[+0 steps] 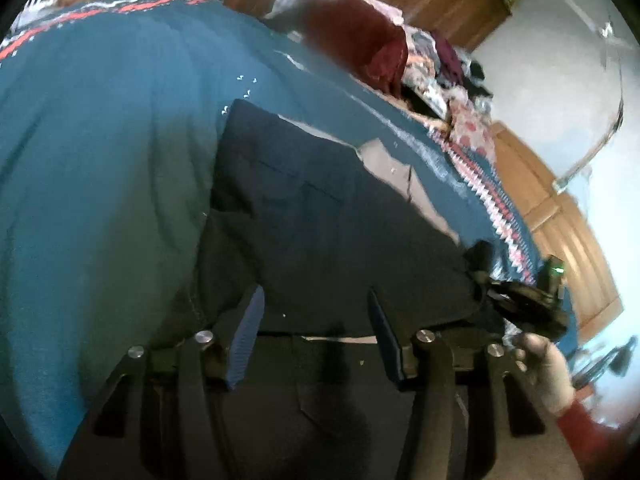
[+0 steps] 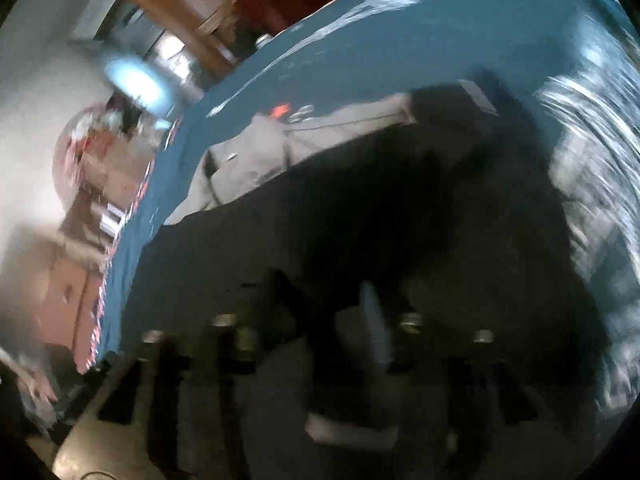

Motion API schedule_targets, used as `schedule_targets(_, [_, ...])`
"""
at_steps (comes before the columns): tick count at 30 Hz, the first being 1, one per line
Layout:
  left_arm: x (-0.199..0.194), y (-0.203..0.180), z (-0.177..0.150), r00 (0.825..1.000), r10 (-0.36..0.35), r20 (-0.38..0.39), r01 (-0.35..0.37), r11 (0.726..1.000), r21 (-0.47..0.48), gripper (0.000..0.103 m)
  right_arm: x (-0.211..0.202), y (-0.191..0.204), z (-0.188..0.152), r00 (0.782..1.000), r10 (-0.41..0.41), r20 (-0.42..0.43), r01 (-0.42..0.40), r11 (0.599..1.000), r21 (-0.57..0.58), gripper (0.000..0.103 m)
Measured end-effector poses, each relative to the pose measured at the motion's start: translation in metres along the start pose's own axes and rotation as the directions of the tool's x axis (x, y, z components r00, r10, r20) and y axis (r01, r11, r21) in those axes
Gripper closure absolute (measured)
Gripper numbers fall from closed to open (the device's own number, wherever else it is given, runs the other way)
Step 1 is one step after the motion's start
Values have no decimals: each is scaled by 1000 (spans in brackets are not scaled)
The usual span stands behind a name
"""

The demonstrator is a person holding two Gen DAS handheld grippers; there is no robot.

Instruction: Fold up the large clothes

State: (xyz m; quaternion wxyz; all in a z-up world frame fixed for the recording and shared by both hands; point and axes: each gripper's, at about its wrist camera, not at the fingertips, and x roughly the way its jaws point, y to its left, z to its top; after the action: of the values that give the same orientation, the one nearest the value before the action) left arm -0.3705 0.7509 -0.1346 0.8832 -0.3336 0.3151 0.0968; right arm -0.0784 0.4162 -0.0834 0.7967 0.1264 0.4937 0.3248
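Note:
Dark navy trousers (image 1: pixel 320 216) lie flat on a teal blanket (image 1: pixel 100 140), a back pocket showing and pale grey lining (image 1: pixel 384 156) poking out at their far edge. My left gripper (image 1: pixel 316 338) stands open just above the trousers' near part, its blue pads (image 1: pixel 246 344) wide apart with cloth below them. The right gripper (image 1: pixel 516 300) sits at the trousers' right edge, held by a gloved hand (image 1: pixel 548 372). In the blurred right wrist view the trousers (image 2: pixel 400 208) fill the middle. The right gripper (image 2: pixel 324 312) hovers over them with one pale pad (image 2: pixel 372 320) well off centre.
A dark red cushion (image 1: pixel 360 36) and a heap of patterned clothes (image 1: pixel 448 80) lie at the blanket's far side. Wooden furniture (image 1: pixel 560 232) and a white wall stand beyond the blanket's patterned border (image 1: pixel 492 196). The bed's edge (image 2: pixel 120 248) drops off at the left.

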Motion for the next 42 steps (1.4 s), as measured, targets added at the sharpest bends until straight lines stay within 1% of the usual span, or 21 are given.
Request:
schedule_targets(4, [4, -8, -2, 997, 71, -15, -70, 997, 41, 46, -31, -12, -11, 998, -42, 43, 42, 999, 5, 55])
schedule_targets(7, [6, -17, -3, 990, 139, -15, -137, 987, 83, 45, -46, -13, -8, 997, -35, 68, 35, 999, 0, 52])
schedule_targets(12, [0, -15, 0, 988, 151, -13, -150, 986, 68, 43, -73, -12, 16, 985, -5, 171, 7, 1000, -12, 40])
schedule_targets(15, [-12, -15, 0, 986, 169, -7, -169, 984, 63, 38, -47, 4, 32, 994, 25, 104, -11, 992, -128, 39])
schedule_targets(17, [-23, -15, 1, 983, 186, 2, -185, 980, 65, 38, -15, 12, 39, 999, 42, -24, -46, 975, -215, 41])
schedule_targets(18, [-33, -14, 1, 978, 210, 15, -210, 976, 61, 37, 3, 13, 38, 995, -7, -95, -18, 966, -257, 41])
schedule_targets(20, [-52, -6, 2, 964, 262, 47, -264, 964, 38, 37, 24, 11, 30, 978, -101, -184, 40, 950, -308, 43])
schedule_targets(21, [-66, 2, 2, 952, 298, 68, -299, 954, 15, 36, 23, 10, 26, 976, -111, -189, 45, 946, -321, 43])
schedule_targets(23, [-92, 24, 2, 910, 405, 91, -402, 914, -45, 33, 16, 9, 16, 973, -132, -191, 59, 937, -345, 43])
schedule_targets(24, [-100, 33, 1, 894, 438, 89, -434, 899, -67, 33, 11, 8, 12, 973, -139, -186, 66, 934, -351, 43])
schedule_targets(25, [-107, 41, 1, 880, 468, 84, -461, 883, -87, 34, 6, 7, 10, 973, -143, -183, 71, 934, -351, 43])
schedule_targets(26, [-110, 43, 1, 872, 482, 82, -476, 876, -79, 34, -1, 7, 8, 976, -138, -170, 72, 935, -349, 43])
schedule_targets(27, [-109, 41, 1, 875, 478, 83, -475, 879, -50, 34, -10, 8, 8, 982, -123, -145, 66, 936, -345, 43])
schedule_targets(30, [-90, 12, 6, 901, 427, 72, -432, 896, 97, 34, -30, 16, 11, 996, -70, -58, 46, 940, -337, 42])
schedule_targets(33, [-56, -6, 11, 923, 383, 37, -383, 907, 175, 34, -23, 25, 16, 999, -38, -39, 21, 933, -359, 40])
schedule_targets(35, [-31, -3, 14, 925, 381, -17, -372, 912, 172, 34, -3, 24, 19, 996, -42, -78, 9, 925, -381, 36])
schedule_targets(36, [-23, 1, 15, 920, 390, -44, -378, 911, 162, 34, 13, 16, 17, 985, -96, -146, 33, 924, -381, 34])
schedule_targets(37, [-14, 9, 14, 913, 399, -87, -385, 912, 142, 34, 22, 3, 13, 968, -111, -225, 25, 935, -353, 33])
schedule_targets(38, [-14, 15, 11, 914, 391, -106, -379, 918, 117, 34, 18, -8, 15, 969, -53, -241, -22, 954, -298, 34])
schedule_targets(40, [-25, 18, 8, 931, 353, -94, -347, 935, 74, 34, -2, -16, 19, 971, -24, -236, -38, 967, -251, 34])
schedule_targets(42, [-41, 27, 0, 937, 338, -86, -335, 941, 42, 34, -35, -29, 16, 985, -12, -174, -29, 973, -230, 32])
